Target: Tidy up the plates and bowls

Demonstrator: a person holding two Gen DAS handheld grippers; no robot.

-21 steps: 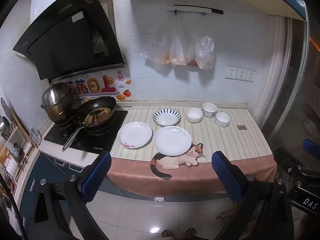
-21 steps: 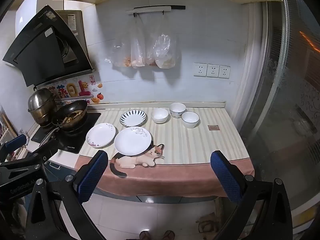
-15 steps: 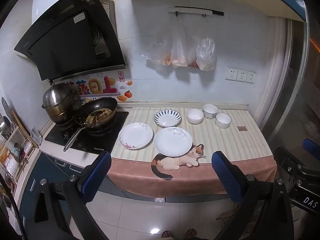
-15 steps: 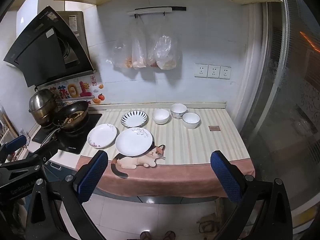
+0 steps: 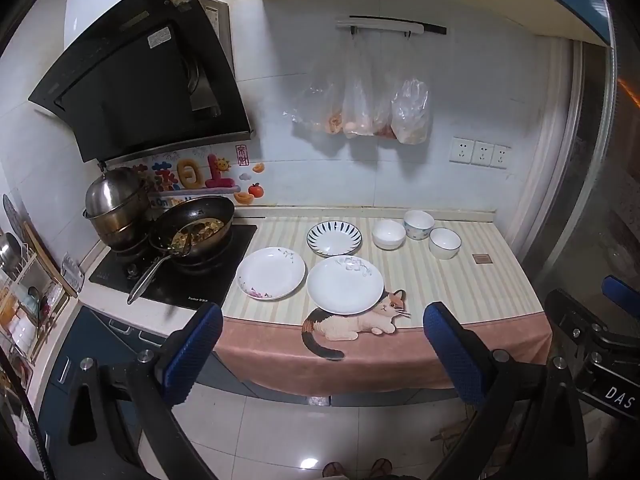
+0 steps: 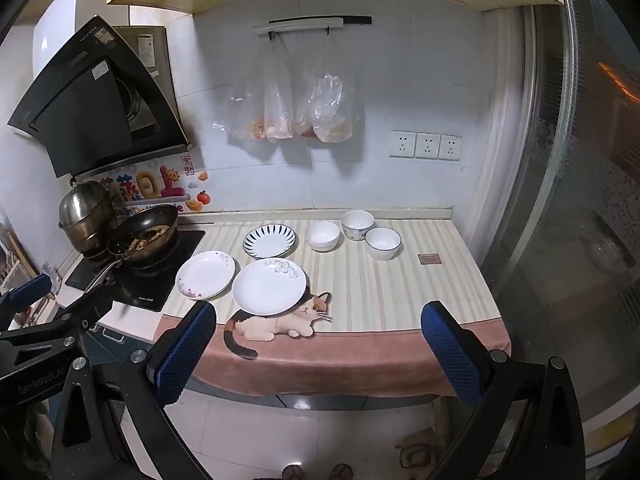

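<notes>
Three plates lie apart on the striped counter: a white plate near the front over the cat print, a flowered white plate to its left, and a blue-striped plate behind. Three white bowls stand separately at the back right. The same plates and bowls show in the right wrist view. My left gripper and right gripper are both open and empty, held back from the counter above the floor.
A wok with food and a steel pot sit on the black hob at the left, under the range hood. Plastic bags hang on the wall. A glass door bounds the right side.
Both views have shifted slightly; the counter sits a little further right in the frames. Plates and bowls have not moved, and both grippers stay open.
</notes>
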